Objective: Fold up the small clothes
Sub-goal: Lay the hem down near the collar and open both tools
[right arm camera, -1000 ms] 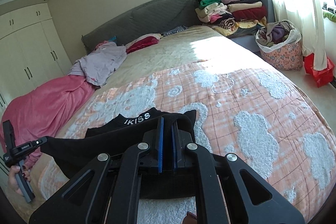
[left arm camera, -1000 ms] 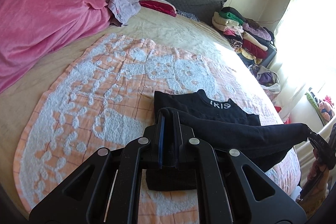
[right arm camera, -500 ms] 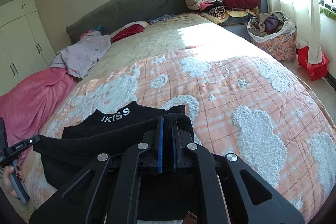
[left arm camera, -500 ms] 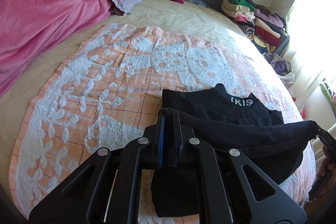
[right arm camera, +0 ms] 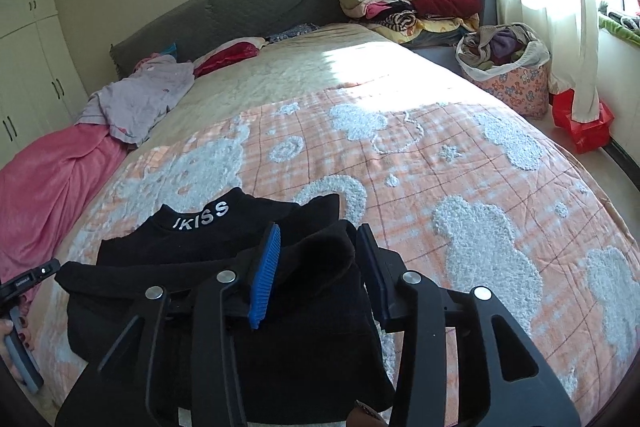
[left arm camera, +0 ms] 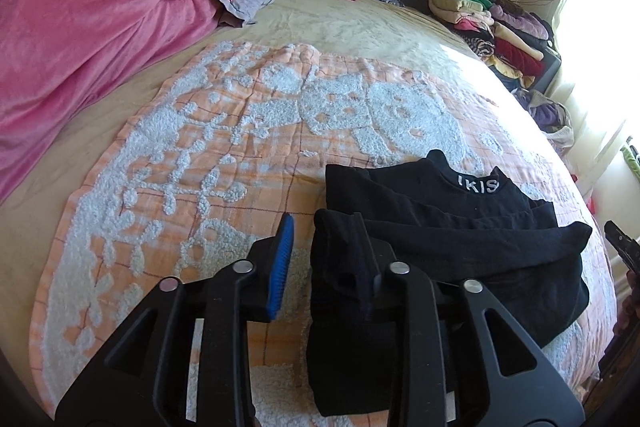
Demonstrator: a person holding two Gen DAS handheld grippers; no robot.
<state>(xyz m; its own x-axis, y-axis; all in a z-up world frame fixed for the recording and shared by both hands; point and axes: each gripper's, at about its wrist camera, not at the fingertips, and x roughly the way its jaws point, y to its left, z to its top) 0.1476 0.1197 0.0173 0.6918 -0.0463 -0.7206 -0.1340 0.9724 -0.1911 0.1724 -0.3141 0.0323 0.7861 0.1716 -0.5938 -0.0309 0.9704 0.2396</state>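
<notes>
On one blanket (left arm camera: 192, 195), one black garment (left arm camera: 460, 255).

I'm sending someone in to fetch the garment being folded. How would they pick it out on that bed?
Start at the orange-and-white blanket spread over the near half of the bed. On its near edge lies a black top, folded over itself. Unlike the pink and lilac cloth heaped farther off, it is plain black with white lettering on the collar.
</notes>
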